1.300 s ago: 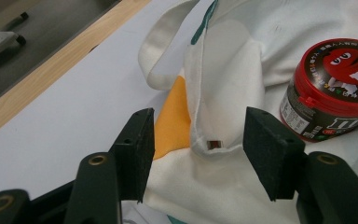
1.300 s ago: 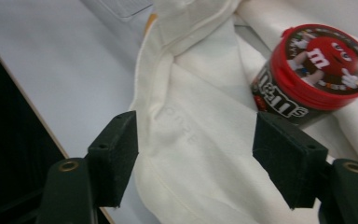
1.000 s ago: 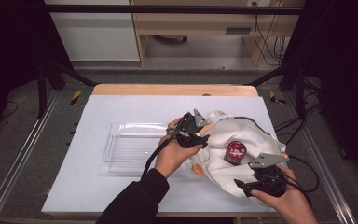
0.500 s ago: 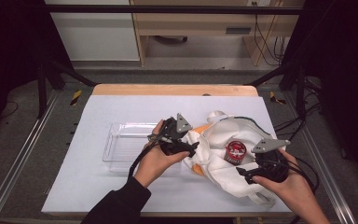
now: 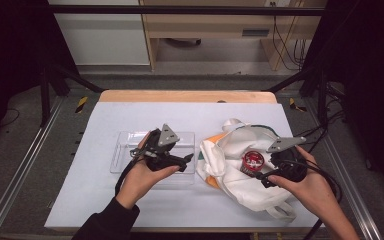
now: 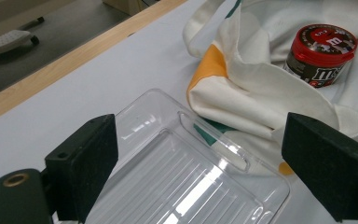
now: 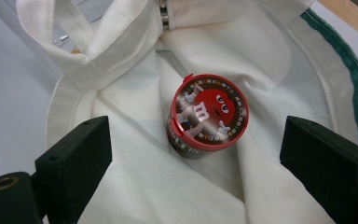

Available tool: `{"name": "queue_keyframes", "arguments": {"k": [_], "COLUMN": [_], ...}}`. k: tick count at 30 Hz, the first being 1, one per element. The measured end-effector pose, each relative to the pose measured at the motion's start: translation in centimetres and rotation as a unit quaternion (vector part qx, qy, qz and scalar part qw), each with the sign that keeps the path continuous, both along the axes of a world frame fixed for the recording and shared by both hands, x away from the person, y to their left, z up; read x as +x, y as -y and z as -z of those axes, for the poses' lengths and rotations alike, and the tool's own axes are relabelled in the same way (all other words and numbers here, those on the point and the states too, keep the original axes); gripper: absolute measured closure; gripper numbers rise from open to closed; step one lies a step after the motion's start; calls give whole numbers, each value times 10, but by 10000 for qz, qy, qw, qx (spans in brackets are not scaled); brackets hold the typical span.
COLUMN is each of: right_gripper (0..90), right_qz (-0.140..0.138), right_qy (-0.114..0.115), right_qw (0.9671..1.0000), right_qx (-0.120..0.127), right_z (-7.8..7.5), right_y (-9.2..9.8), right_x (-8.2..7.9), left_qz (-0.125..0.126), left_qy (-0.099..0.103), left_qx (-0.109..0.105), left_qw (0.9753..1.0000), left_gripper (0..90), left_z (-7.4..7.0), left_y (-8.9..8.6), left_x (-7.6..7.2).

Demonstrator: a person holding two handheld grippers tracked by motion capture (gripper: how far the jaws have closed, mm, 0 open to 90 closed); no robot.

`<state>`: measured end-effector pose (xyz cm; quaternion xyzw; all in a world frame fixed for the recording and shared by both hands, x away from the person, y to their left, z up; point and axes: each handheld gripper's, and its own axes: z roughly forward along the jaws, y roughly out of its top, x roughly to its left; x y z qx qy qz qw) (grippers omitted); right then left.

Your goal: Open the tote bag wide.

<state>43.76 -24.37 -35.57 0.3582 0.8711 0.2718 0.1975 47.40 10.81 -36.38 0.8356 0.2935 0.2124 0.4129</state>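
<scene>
While right tongs (image 7: 193, 158) gape, candy jar (image 7: 208, 115) sits between.

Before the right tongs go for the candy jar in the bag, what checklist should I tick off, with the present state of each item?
1. Right tongs open: ok, jaws spread wide.
2. Right tongs lined up with the candy jar: ok, the jar sits centred between the jaws, ahead of them.
3. Jar exposed: ok, its red lid is uncovered on the white cloth bag.
4. Cloth clear of the jar sides: cannot tell, folds crowd its base.
5. Left tongs out of the way: ok, open over the clear plastic tray.
6. Tray free to receive: ok, nothing lies in it, though the bag overlaps its far corner.
</scene>
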Motion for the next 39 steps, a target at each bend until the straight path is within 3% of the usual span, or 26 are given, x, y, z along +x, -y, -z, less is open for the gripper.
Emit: {"name": "queue_keyframes", "arguments": {"k": [6,9,21,25,29,32,39], "right_gripper": [100,104,104,109,132,139,132], "right_qz": [10,55,-6,-32,-83,-149,-245], "right_qy": [-91,-81,-82,-94,-189,-455,-547], "right_qw": [9999,9997,9998,9999,9997,9986,9975], "right_qx": [-97,-231,-177,-87,-136,-241,-368], "right_z": [-4,-7,-13,-13,-9,-1,10], "right_y": [-2,-4,-3,-5,-5,-7,-9], "right_x": [6,10,17,17,20,27,39], "left_qz": [-86,-121,-354,-481,-611,-589,-694], "left_qy": [15,-73,-166,-32,-33,-92,-71], "left_qx": [69,4,14,102,67,75,23], "left_qw": [9999,9999,9992,9988,9981,9982,9976], "left_gripper": [103,97,92,92,91,91,91], "left_z": [6,9,19,18,18,20,19], "left_y": [-19,-29,-54,-64,-73,-78,-86], "left_x": [-5,-5,-9,-16,-17,-16,-16]}}
